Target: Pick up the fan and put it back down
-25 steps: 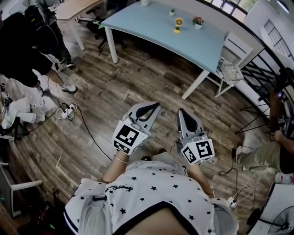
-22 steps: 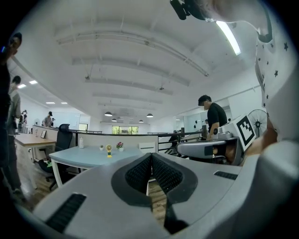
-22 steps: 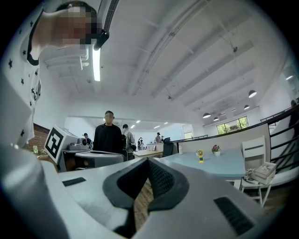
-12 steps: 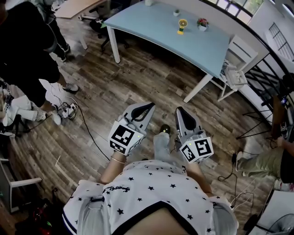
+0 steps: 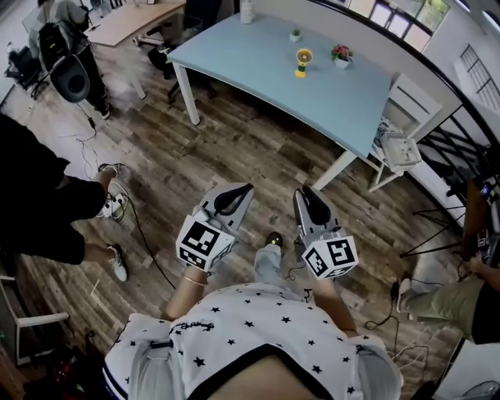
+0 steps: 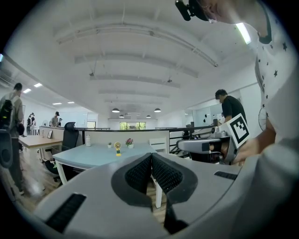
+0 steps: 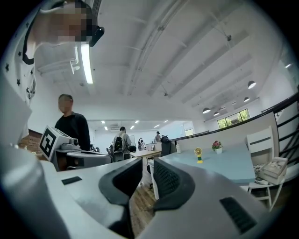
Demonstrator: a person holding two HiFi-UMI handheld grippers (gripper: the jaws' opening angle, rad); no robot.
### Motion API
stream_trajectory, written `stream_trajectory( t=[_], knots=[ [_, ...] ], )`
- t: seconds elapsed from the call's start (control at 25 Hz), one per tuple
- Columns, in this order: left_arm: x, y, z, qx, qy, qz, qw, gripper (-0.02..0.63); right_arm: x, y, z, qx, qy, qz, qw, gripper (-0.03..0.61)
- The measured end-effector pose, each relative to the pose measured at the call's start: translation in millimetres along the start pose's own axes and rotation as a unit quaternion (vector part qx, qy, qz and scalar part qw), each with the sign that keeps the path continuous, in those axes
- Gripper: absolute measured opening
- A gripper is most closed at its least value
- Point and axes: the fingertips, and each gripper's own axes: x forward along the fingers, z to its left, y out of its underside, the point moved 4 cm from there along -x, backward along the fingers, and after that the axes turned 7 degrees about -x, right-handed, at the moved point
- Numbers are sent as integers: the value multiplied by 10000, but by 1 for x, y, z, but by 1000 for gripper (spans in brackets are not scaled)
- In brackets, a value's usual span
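Observation:
A small yellow fan (image 5: 303,62) stands upright on a light blue table (image 5: 258,62) far ahead of both grippers. It is tiny in the left gripper view (image 6: 117,148) and in the right gripper view (image 7: 199,154). Held out over the wooden floor, my left gripper (image 5: 244,190) is shut, its pads touching at the tips (image 6: 151,156) with nothing between them. Beside it my right gripper (image 5: 306,195) is opening: a narrow gap (image 7: 148,169) shows between its pads, and nothing is in it. Both point roughly level toward the table.
Two small potted plants (image 5: 340,55) (image 5: 294,35) and a white bottle (image 5: 247,11) share the table. A white chair (image 5: 400,133) stands at its right end, before a black railing (image 5: 449,141). Cables (image 5: 133,211) lie on the floor at left, near a person in black (image 5: 39,203).
I have walked toward the table with both grippers held out in front. The person in black at the left has shifted lower in the head view.

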Motion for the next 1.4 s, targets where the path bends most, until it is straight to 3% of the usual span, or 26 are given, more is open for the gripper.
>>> stream_trajectory(
  t=[0.72,1.4],
  knots=[
    [167,-39,50,48,-194,87,9998,28,83,6,-159,246,178,36,9995,115],
    [222,-58,72,144,-520,137,9984,28,119,5,-213,271,188,-121,9994,127]
  ],
)
